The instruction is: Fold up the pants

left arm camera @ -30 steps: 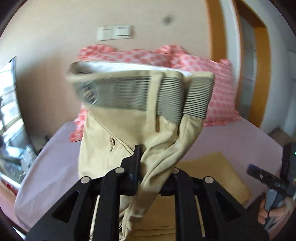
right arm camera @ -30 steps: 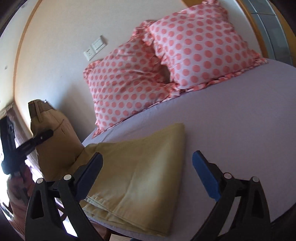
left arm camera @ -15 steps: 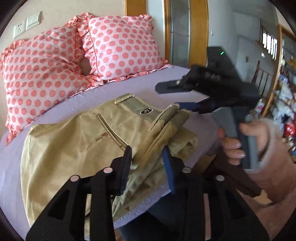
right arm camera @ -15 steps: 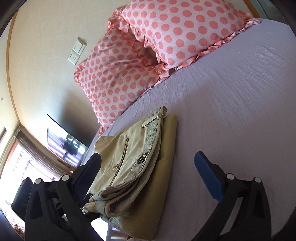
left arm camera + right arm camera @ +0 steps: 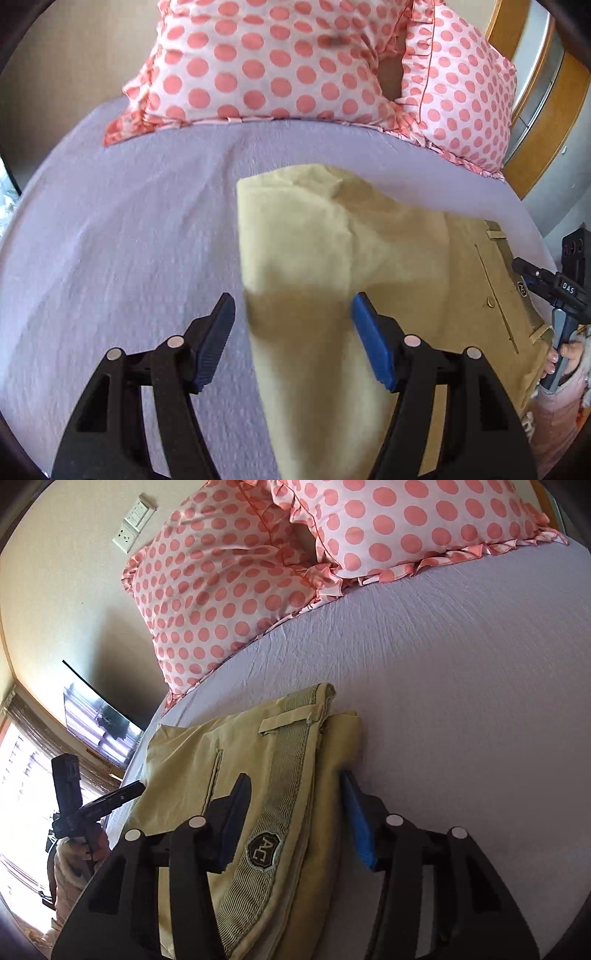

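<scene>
The khaki pants [image 5: 351,266] lie folded on the lilac bed. The waistband with a dark AC badge [image 5: 263,851] lies on top at the near edge. My left gripper [image 5: 293,332] is open and empty, hovering over the folded edge of the pants. My right gripper [image 5: 295,819] is open, its fingers straddling the waistband [image 5: 295,775] low over the cloth. The right gripper also shows at the right edge of the left wrist view [image 5: 554,291], and the left gripper at the left of the right wrist view [image 5: 96,805].
Two pink polka-dot pillows [image 5: 266,59] [image 5: 236,579] lean at the head of the bed. The lilac sheet [image 5: 461,686] stretches to the right of the pants. A TV [image 5: 99,716] hangs on the wall at left, and a wooden door frame [image 5: 546,122] stands at right.
My left gripper laid the pants down folded on the bed, opened and pulled back. My right gripper moved down over the waistband and stayed open.
</scene>
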`<state>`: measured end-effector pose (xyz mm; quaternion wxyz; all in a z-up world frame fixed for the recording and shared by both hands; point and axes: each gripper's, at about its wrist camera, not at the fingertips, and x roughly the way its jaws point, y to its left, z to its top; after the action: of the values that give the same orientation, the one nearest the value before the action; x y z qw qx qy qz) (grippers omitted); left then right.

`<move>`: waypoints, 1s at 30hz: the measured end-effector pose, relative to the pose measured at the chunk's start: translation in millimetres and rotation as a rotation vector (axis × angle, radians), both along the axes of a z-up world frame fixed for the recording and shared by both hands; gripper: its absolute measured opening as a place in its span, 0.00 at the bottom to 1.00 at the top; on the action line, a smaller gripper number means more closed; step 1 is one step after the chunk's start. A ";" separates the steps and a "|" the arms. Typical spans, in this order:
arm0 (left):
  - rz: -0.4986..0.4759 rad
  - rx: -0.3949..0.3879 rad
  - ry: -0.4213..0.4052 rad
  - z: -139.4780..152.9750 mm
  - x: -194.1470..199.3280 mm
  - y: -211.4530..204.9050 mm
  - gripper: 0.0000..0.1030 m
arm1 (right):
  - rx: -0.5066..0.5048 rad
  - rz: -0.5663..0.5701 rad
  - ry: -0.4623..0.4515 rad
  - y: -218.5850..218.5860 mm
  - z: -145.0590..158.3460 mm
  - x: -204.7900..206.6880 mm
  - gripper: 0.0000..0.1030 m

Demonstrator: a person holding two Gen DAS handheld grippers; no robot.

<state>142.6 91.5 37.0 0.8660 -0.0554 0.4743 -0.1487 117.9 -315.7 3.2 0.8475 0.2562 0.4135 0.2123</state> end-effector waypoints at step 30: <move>0.177 0.200 -0.150 19.4 158.3 -36.2 0.30 | -0.071 -0.162 0.008 -41.2 23.1 142.3 0.14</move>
<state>300.9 55.3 56.4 0.9098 0.0006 0.4140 -0.0274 260.3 -356.9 26.4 0.8688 0.2594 0.4022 0.1270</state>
